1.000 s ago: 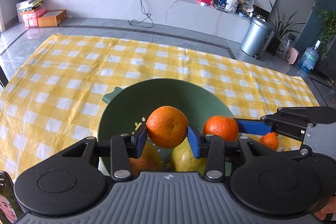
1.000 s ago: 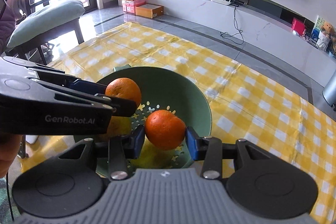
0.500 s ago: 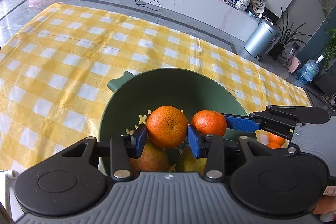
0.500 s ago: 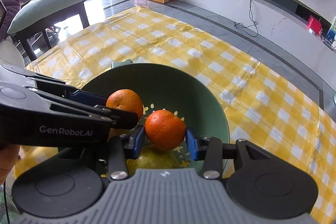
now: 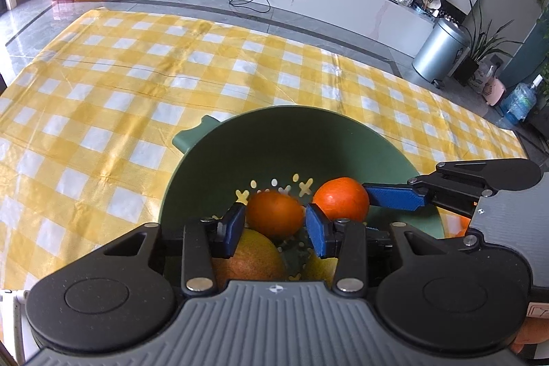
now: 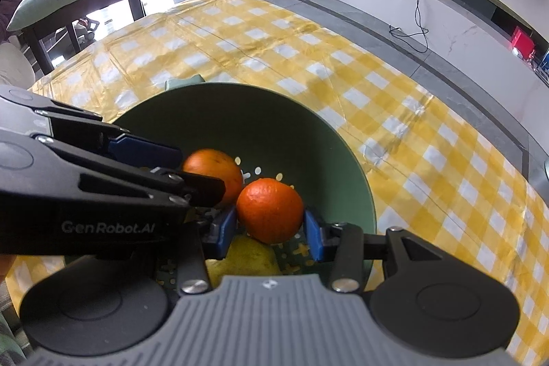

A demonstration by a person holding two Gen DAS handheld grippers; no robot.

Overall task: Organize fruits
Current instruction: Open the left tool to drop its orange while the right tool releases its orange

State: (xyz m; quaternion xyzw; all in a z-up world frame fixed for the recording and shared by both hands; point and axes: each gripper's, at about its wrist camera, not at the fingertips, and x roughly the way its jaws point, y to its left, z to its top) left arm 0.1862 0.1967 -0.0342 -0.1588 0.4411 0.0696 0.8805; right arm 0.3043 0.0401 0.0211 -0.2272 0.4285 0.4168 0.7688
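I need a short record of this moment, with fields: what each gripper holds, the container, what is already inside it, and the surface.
left gripper: shut on an orange
right gripper: shut on a second orange
container: green bowl with holes in its bottom
already inside: yellowish fruit under both oranges
surface: yellow checked cloth

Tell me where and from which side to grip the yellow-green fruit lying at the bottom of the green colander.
Grip the yellow-green fruit across its widest middle, coming straight down from above: the green colander has high walls that block any side approach. The two held oranges hang right over it, so set those down first.
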